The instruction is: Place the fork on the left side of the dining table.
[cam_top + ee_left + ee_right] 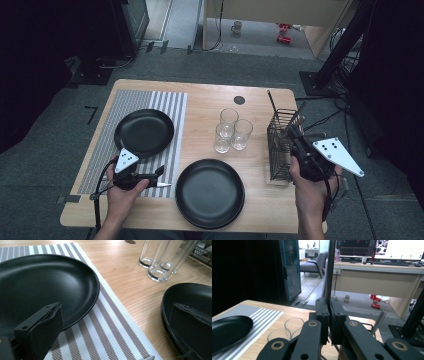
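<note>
The right gripper (296, 134) is clamped on a thin dark utensil handle (329, 270), which stands upright between its pressed-together jaws and rises well above them. Just below and beside this gripper sits the black wire cutlery basket (279, 145) that the handle comes out of, with another utensil (378, 322) leaning in it off to the gripper's side. It looks to me as though the step in hand is drawing one piece of cutlery from the basket.

The left gripper (161, 176) rests low over the grey-and-white striped placemat (110, 325), its jaws spread apart with nothing between them. One jaw overlaps the rim of the black round plate (45, 285) on the mat; the other sits in front of a second black plate (190, 297) on the bare wooden tabletop (130, 285). Three clear drinking glasses (160, 260) stand farther ahead of it.

Next, I'd judge, the handle has to come straight up until its tip clears the wire, then cross toward a plate.
</note>
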### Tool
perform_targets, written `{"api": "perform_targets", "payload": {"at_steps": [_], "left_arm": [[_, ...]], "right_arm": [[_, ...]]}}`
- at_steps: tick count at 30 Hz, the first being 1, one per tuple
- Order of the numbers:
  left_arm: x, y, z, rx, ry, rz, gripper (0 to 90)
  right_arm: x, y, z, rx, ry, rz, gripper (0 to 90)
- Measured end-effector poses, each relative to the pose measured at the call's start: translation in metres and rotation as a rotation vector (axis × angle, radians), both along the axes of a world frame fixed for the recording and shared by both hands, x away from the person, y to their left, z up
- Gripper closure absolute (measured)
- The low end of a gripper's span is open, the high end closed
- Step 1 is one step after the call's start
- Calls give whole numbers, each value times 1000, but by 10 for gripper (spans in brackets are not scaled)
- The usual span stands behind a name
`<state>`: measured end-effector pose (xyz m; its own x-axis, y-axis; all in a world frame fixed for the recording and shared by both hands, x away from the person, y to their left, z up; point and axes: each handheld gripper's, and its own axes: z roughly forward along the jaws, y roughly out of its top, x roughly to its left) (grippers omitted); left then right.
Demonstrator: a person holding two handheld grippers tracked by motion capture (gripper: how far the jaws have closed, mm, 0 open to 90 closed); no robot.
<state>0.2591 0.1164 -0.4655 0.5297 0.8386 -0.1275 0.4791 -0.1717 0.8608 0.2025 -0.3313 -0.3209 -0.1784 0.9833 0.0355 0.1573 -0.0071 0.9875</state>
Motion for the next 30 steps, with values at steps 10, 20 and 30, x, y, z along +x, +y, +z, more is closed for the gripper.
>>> {"api": "perform_targets", "payload": {"at_steps": [10, 20, 30], "left_arm": [[-1, -10, 3, -5, -5, -27, 0], [-1, -25, 9, -6, -16, -67, 0], [-1, -36, 11, -15, -20, -91, 0]], "right_arm": [[4, 18, 4, 5, -12, 53, 881], [11, 33, 4, 18, -9, 95, 881], [15, 51, 2, 21, 2, 135, 881]]}}
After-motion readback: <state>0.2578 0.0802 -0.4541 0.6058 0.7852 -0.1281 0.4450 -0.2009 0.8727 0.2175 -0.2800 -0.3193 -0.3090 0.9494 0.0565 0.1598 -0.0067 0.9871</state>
